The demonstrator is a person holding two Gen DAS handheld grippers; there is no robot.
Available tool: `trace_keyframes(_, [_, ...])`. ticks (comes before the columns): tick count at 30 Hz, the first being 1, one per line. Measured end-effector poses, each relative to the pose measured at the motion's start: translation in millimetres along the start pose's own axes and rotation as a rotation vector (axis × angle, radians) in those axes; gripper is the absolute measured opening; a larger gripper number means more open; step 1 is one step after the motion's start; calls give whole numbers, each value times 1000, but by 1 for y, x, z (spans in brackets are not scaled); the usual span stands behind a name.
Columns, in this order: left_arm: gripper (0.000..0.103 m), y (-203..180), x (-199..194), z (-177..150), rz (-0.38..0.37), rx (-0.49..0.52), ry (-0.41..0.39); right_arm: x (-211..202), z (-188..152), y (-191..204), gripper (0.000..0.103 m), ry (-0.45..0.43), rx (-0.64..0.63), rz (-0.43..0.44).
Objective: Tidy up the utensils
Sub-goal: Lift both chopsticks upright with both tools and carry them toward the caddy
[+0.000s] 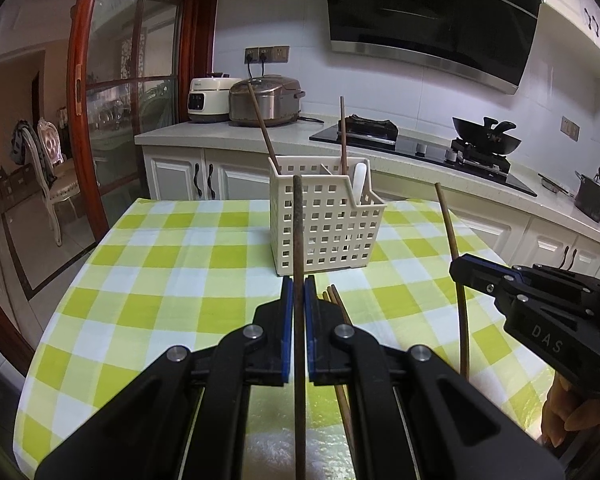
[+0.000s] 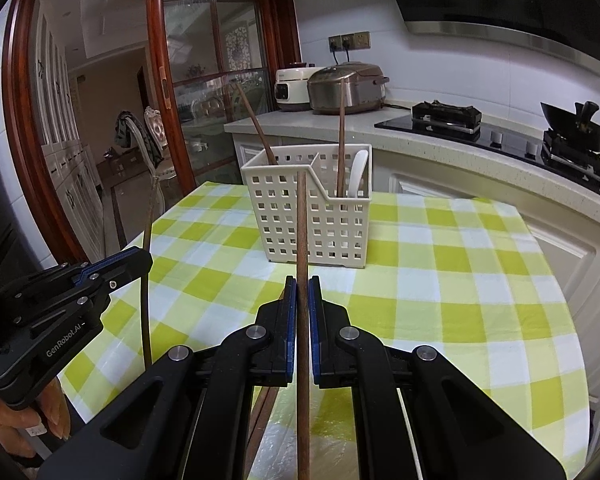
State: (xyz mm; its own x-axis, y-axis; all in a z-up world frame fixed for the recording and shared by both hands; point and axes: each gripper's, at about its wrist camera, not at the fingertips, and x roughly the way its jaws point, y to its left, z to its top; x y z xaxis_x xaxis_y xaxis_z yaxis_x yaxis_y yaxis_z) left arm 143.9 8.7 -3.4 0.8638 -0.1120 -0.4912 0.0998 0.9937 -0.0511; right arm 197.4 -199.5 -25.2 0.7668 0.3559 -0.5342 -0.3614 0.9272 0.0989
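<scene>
The left gripper (image 1: 299, 280) had its blue-padded jaws closed tight on a dark brown wooden chopstick (image 1: 298, 232), which stood nearly upright with its tip in front of the cream perforated plastic utensil caddy (image 1: 324, 224). The right gripper (image 2: 302, 280) was clamped the same way on a reddish-brown wooden chopstick (image 2: 301, 220), also near vertical.

The caddy stood at twelve o'clock from both grippers on the green-and-white checked tablecloth (image 1: 160, 264), holding two brown chopsticks (image 1: 342, 132) and a white plastic spoon (image 1: 361, 180). Loose brown chopsticks (image 1: 334, 296) lay on the cloth just beneath the left gripper, at about one o'clock. Open cloth spread to nine o'clock of the caddy; the table's far edge ran just behind it.

Both grippers pointed forward and downward, side by side. A person's fingers (image 1: 568, 416) wrapped the right gripper's handle.
</scene>
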Motion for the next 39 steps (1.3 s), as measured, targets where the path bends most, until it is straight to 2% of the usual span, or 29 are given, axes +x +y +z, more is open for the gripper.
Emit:
trace_keyframes(21, [6,-11,-35,8,3,23,-82,-36,5,6,6,-76,-23,-13])
trace_keyframes(39, [6,-11,-42,11,3,26,-106,-47,7,4,6,-116,-24,-9])
